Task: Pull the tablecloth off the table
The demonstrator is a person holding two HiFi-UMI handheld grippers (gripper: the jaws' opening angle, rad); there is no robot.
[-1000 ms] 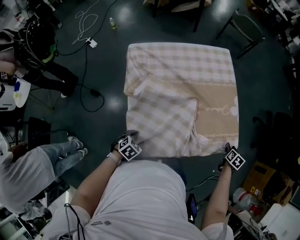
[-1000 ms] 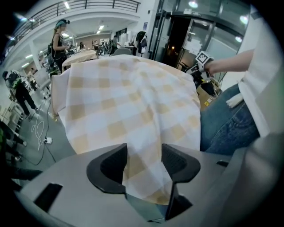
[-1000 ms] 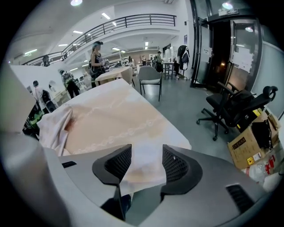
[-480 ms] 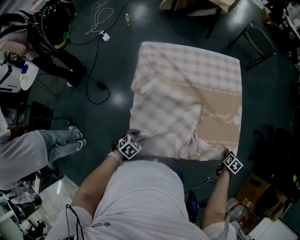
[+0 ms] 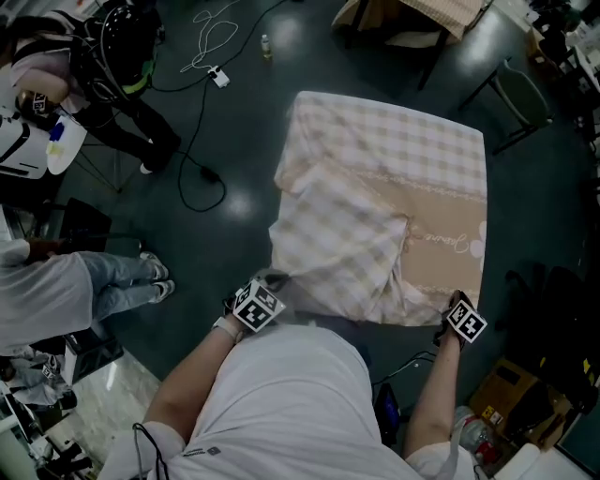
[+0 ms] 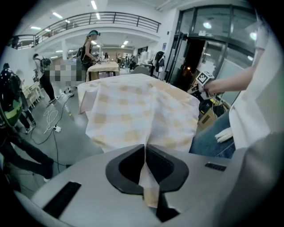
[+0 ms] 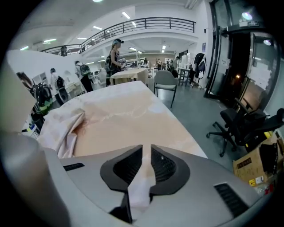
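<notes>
A cream-and-beige checked tablecloth (image 5: pixel 394 150) covers the square table, rumpled and folded over on its near left part. At the near left corner my left gripper (image 5: pixel 265 292) is shut on the tablecloth's edge (image 6: pixel 144 146); its jaws have just been closing with the cloth between them. The cloth rises from the pads as a taut fold. My right gripper (image 5: pixel 457 307) is at the near right corner, shut on a pinch of the tablecloth (image 7: pixel 143 170); its jaws have also just been closing on the fabric. The plain beige band (image 7: pixel 124 124) stretches away from it.
Cables (image 5: pixel 202 56) and a power strip lie on the dark floor at far left. A person in jeans (image 5: pixel 112 286) stands at left. A chair (image 5: pixel 520 94) is at far right, a second table (image 5: pixel 422 19) beyond. An office chair (image 7: pixel 242 124) and cardboard box (image 7: pixel 255 166) stand at right.
Both grippers have closed on the cloth's near corners. The near left part of the cloth has lifted into a fold. The head view has shifted, so the table sits further right.
</notes>
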